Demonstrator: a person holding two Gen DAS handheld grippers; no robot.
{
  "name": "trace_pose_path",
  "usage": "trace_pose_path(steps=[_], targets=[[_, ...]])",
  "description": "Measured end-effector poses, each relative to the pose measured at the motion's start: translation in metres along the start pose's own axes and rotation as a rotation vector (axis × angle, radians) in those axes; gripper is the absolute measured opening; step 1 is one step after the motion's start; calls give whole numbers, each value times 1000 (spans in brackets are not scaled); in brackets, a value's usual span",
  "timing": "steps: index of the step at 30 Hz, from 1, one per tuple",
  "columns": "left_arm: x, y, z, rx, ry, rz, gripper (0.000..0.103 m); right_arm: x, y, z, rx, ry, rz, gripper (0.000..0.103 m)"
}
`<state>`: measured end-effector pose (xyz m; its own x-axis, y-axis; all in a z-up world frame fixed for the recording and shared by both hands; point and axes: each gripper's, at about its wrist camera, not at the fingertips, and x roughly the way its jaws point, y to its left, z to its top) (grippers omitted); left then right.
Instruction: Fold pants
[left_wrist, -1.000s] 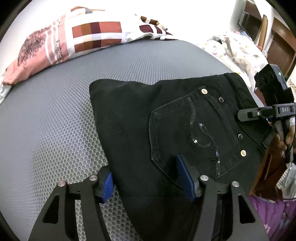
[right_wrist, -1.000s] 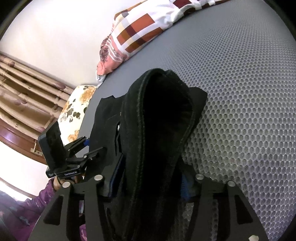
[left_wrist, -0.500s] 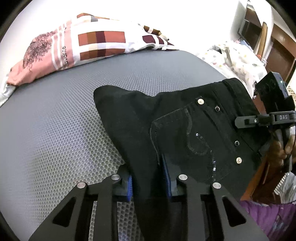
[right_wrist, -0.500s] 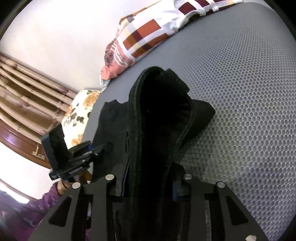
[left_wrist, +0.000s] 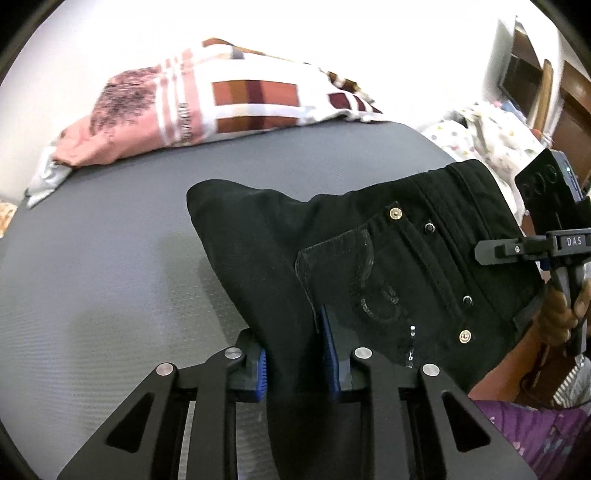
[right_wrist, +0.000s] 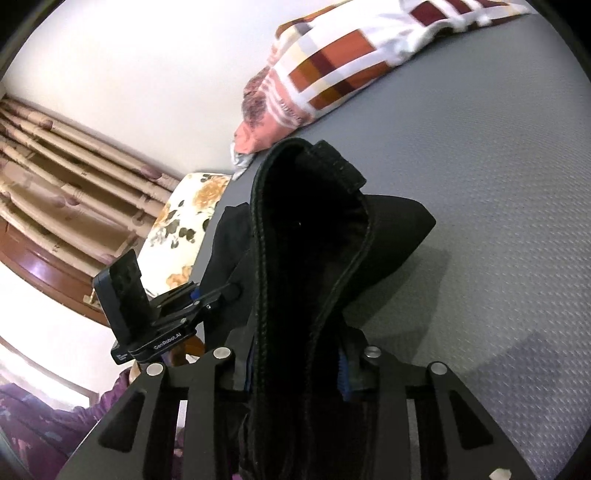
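Left wrist view: my left gripper (left_wrist: 295, 360) has just been closing and now its blue pads (left_wrist: 261, 373) pinch a fold of the black pants (left_wrist: 369, 266), so it is clenched on the cloth. From that grip the pants slope up and away, raised off the grey bed (left_wrist: 110, 258), with the far folded corner hanging over the mattress. A back pocket (left_wrist: 373, 291) with brass rivets and a sequin swirl faces the camera, and the waistband runs toward the right edge. There my right gripper (left_wrist: 491, 251) reaches in at the waistband, its handle held in my hand (left_wrist: 561, 314). A checked pillow (left_wrist: 207, 114) lies at the far end of the bed, well apart from the pants.

Right wrist view: my right gripper (right_wrist: 295, 373) has also just been closing, and the thick waistband stands upright between its pads (right_wrist: 343, 376), which press on it, so it grasps the pants (right_wrist: 306, 240). At the left, my other gripper (right_wrist: 225, 295) bites the far edge of the cloth. Beige curtains (right_wrist: 55, 173) hang beyond, past a flowered cushion (right_wrist: 184, 221) beside the bed (right_wrist: 498, 184).
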<state>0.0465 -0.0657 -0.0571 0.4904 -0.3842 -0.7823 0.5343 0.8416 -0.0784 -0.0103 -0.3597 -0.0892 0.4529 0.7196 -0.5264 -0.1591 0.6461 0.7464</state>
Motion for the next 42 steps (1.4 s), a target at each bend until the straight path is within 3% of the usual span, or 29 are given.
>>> trace_pose_path(steps=[22,33,42], targets=[[-34,161,36,-129,-115,220,25,159,82,108,-144,85,100,31],[-6,242,64,-194,-145,275,25,227,95,161,-165,83,103,31],[26,291,74,-229,-122,305,25,258,91,194,-189,72,76,29]])
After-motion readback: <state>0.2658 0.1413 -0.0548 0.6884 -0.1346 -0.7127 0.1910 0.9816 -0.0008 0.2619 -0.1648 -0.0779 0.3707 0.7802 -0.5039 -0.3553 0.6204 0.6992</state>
